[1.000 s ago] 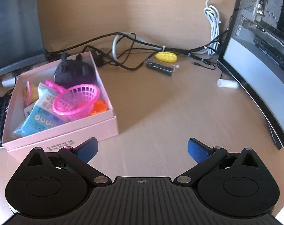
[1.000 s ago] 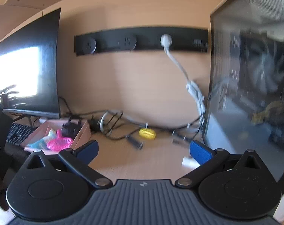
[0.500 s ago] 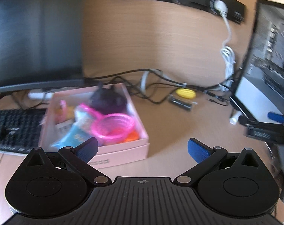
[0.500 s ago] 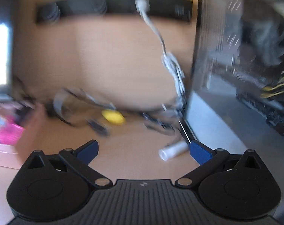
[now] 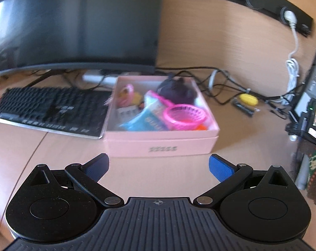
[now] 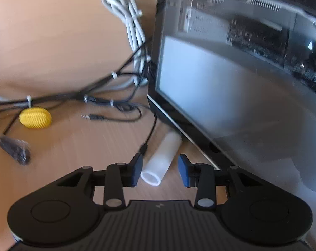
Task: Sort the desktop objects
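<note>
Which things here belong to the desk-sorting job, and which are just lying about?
Job: white plastic tube between the right hand-held gripper fingers; yellow ribbed oval toy; pink cardboard box.
Lying about: black keyboard; dark curved monitor; tangled cables.

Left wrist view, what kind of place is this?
Probably a home or office computer desk: a monitor above a keyboard, tangled cables, and a glass-sided PC case.

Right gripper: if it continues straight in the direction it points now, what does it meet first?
Probably the white tube. It lies on the desk between the right gripper's open fingers, its open end nearest. Beyond it stands the computer case; depth is unclear.
</note>
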`<state>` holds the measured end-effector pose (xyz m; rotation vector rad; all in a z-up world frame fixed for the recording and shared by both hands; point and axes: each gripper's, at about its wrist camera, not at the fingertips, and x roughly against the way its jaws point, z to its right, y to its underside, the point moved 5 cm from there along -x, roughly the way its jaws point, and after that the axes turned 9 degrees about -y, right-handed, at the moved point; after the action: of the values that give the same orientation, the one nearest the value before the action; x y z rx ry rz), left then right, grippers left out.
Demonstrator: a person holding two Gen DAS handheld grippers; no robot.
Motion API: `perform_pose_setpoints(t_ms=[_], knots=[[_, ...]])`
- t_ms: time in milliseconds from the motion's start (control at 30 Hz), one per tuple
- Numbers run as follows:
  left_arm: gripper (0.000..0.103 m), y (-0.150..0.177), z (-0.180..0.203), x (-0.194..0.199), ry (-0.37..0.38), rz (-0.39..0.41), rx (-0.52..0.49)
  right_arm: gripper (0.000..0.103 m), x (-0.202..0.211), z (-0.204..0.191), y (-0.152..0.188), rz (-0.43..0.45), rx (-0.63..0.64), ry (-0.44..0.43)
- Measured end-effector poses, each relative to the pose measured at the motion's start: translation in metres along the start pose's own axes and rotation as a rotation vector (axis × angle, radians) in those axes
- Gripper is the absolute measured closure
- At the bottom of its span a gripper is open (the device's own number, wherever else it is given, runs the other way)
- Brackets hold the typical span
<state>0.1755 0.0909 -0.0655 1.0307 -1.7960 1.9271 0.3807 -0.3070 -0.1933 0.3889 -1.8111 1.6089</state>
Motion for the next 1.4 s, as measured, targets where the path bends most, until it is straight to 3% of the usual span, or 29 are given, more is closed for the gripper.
perform_pose_setpoints(t_ms=[100,233,333,400,467,500,533,567,633,767,1033,1400], knots=[[0.000,0.006,-0.004,0.002,-0.011,-0.009,0.014,0.082,-0.001,0.006,-0.004,-0.013,-0.028,-0.047],[0.000,0.014,0.000,0.002,0.001,-0.018,-0.001,0.083,0.009,-0.003,0.000,-0.037,0.025,-0.161],[0.000,0.021,0.006,0.001,0.017,-0.031,-0.035,0.083,0.045,-0.024,0.021,-0.044,0.158,-0.361],[0.000,0.025,0.012,-0.002,0.026,-0.041,-0.063,0.083,0.082,-0.041,0.041,-0.053,0.282,-0.577],[0.000,0.030,0.017,-0.006,0.035,-0.054,-0.091,0.081,0.116,-0.054,0.058,-0.038,0.436,-0.712],[0.000,0.032,0.020,-0.008,0.041,-0.061,-0.101,0.079,0.128,-0.059,0.066,-0.018,0.533,-0.704],[0.000,0.035,0.023,-0.010,0.046,-0.070,-0.110,0.069,0.134,-0.061,0.071,0.008,0.596,-0.660],[0.000,0.037,0.026,-0.012,0.050,-0.078,-0.116,0.050,0.136,-0.059,0.073,0.033,0.626,-0.604],[0.000,0.041,0.034,-0.014,0.063,-0.085,-0.138,0.027,0.137,-0.047,0.070,0.066,0.608,-0.514],[0.000,0.045,0.051,-0.012,0.106,-0.075,-0.185,0.000,0.143,-0.016,0.068,0.065,0.535,-0.529],[0.000,0.046,0.098,-0.015,0.175,-0.041,-0.309,0.000,0.154,0.031,0.098,0.049,0.414,-0.552],[0.000,0.047,0.122,-0.017,0.210,-0.044,-0.382,0.000,0.142,0.046,0.119,-0.076,0.234,-0.596]])
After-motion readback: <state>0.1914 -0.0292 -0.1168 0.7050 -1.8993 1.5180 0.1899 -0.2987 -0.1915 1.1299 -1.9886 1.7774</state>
